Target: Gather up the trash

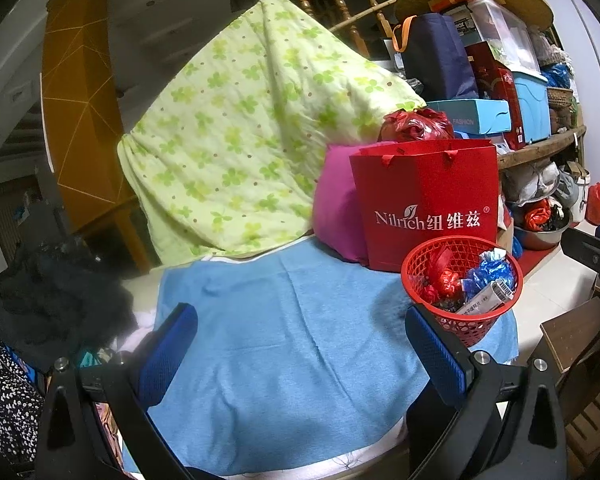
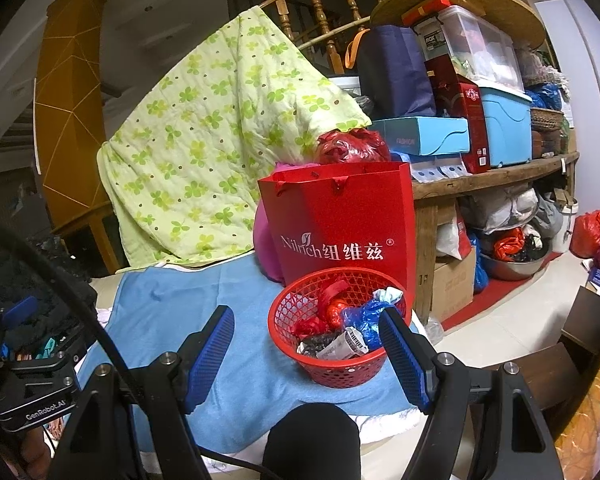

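Holding both grippers' fingers (image 1: 300,344) (image 2: 306,354) spread, empty; red plastic mesh basket (image 2: 340,372) gathers wrappers on blue towel (image 1: 300,340), within reach.

Right gripper (image 2: 306,344) jaws stand apart, nothing between the pads, above a blue towel (image 2: 204,308). Red mesh basket (image 2: 340,372) sits on the towel just ahead, right finger (image 2: 404,360) overlapping its rim. Basket holds crumpled red and blue wrappers (image 2: 360,316) and a white packet (image 2: 346,346). Red paper bag (image 2: 340,224) stands upright directly behind. Green floral quilt (image 2: 204,140) drapes at rear left.
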